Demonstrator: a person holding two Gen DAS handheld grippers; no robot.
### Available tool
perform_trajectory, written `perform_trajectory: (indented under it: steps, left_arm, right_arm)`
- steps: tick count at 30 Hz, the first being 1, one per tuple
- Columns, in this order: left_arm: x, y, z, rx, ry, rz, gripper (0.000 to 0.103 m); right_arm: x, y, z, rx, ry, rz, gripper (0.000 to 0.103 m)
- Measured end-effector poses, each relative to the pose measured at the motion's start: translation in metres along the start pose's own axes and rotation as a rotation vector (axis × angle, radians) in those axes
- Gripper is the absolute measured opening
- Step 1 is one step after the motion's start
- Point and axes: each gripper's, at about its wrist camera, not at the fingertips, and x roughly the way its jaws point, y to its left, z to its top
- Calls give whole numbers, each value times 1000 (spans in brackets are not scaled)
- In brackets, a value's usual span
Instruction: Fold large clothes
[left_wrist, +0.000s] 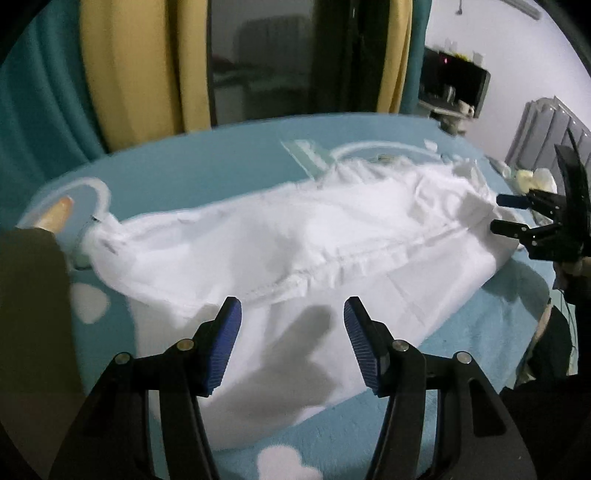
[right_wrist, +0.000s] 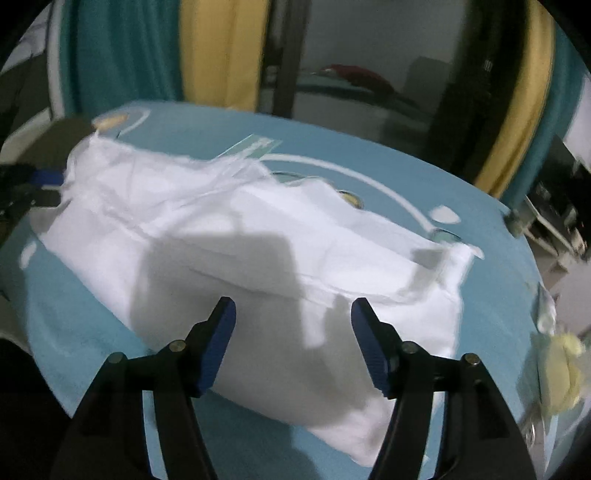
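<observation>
left tongs (left_wrist: 292, 314) spread | right tongs (right_wrist: 293, 314) spread | white garment (left_wrist: 295, 243) on blue sheet (left_wrist: 207, 173) | no writing legible

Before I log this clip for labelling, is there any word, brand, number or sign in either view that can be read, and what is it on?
None can be read.
white garment: no print or tag text shows.
blue patterned cover: only white shapes and curved lines, no letters.
pale rectangular patch on the cover: blurred, unreadable.
dark shelf unit: a small red light, too small to read as a digit.
</observation>
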Motion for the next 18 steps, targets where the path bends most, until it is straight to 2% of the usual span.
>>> perform_trajectory:
  steps: [2,5,11,13,15,16,17,18]
  left_arm:
    - [12,1,-1,12,32,0,61]
    - [17,5,-1,29,43,-7,61]
    - [28,5,6,33,57,-3,61]
    - [32,5,8,36,69,-5,61]
    - [35,4,13,17,87,-13,61]
    - [34,5,17,9,87,-20,61]
    - [33,4,20,10,80,-22,61]
    - [32,4,24,16,70,-21,61]
  right_arm:
    - [6,13,2,-54,0,6,65]
    - [11,25,3,-120,-8,-44,65]
    - [9,21,11,-122,-51,-74,65]
    - [9,19,15,-118,-63,-62,65]
    - [10,14,19,-110,-67,-6,64]
    - [12,14,23,-108,-70,16,57]
    - [13,12,25,-101,-71,48,35]
    - [15,10,28,-91,-69,60,24]
